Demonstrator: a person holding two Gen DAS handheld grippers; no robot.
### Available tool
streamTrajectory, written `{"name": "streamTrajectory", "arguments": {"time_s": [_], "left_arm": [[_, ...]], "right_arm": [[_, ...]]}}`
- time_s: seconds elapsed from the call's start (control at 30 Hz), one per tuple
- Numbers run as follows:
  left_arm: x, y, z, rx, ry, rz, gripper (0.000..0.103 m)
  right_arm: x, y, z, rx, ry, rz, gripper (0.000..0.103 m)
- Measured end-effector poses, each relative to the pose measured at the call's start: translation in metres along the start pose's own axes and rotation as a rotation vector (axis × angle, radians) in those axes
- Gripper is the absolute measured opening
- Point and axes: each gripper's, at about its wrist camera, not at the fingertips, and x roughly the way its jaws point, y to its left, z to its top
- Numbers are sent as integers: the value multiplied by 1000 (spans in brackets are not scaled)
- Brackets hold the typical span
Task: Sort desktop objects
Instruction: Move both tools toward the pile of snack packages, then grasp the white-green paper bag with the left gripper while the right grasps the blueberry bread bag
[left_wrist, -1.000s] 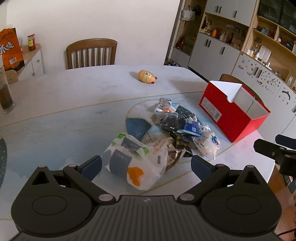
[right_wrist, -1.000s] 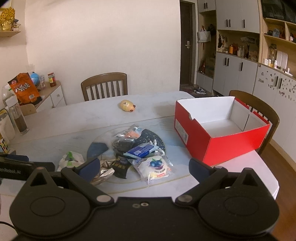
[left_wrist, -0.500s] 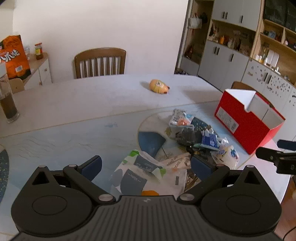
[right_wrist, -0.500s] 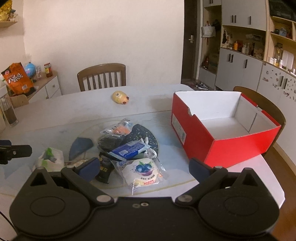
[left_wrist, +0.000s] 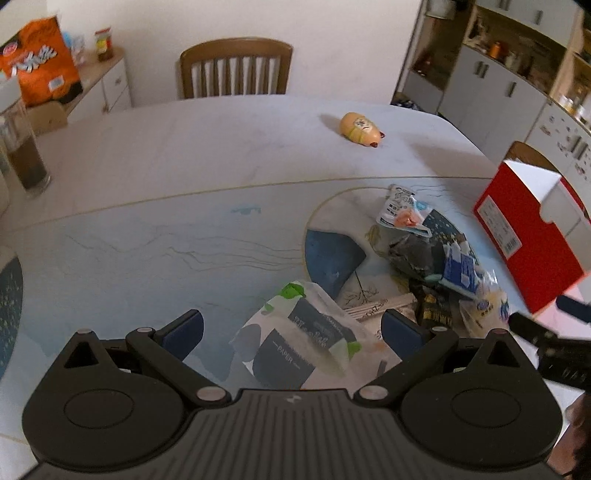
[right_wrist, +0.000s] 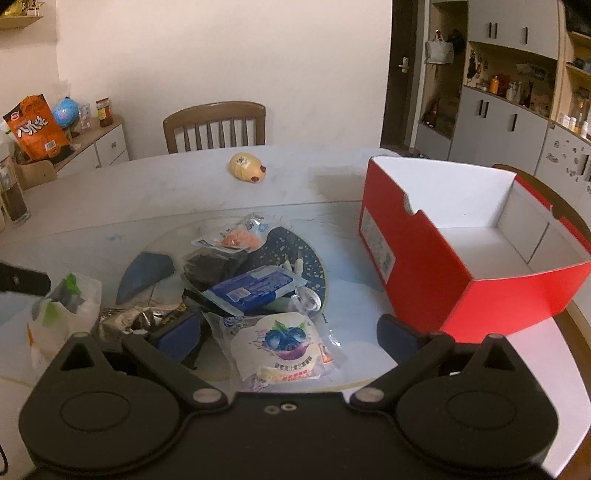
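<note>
Both grippers hang with jaws wide apart over the table (left_wrist: 155, 192). The left gripper (left_wrist: 291, 328) straddles the tissue pack (left_wrist: 303, 343), while the right gripper (right_wrist: 288, 332) frames the blueberry snack packet (right_wrist: 286, 349) beside the open red box (right_wrist: 476, 240).

Both views were evenly and softly lit indoors, rather dim, with a warm cast on the wall. The table (left_wrist: 155, 177) gave a pale, matte sheen without hard glare. A soft shadow fell on the table beside the red box (right_wrist: 436, 258). Fisheye bending curved the table rim and the cabinets toward the edges. The left wrist view was smeared by motion blur, most on the paper packet (left_wrist: 306, 339); the right wrist view was sharper but grainy.
</note>
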Motion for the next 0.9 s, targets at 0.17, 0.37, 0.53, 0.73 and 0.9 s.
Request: {"name": "streamTrajectory", "arguments": {"time_s": [0.17,0.37,0.53,0.73,0.9], "left_arm": [[15,-1,7,-75,87,30,103],[33,0,7,-155,161,51,103],[47,-4,11,-173,187,81,103],[67,-4,8,-233,225,116,103],[75,-3,2,-240,236,112,103]], "right_arm": [[12,-2,-2,-27,21,29,103],[26,-3,-6,-83,54,65,102],[39,-6,-9,-107,71,78,102],[52,-11,-12,-115,101,103,101],[58,-13,-14,-118,119,118,97]]}}
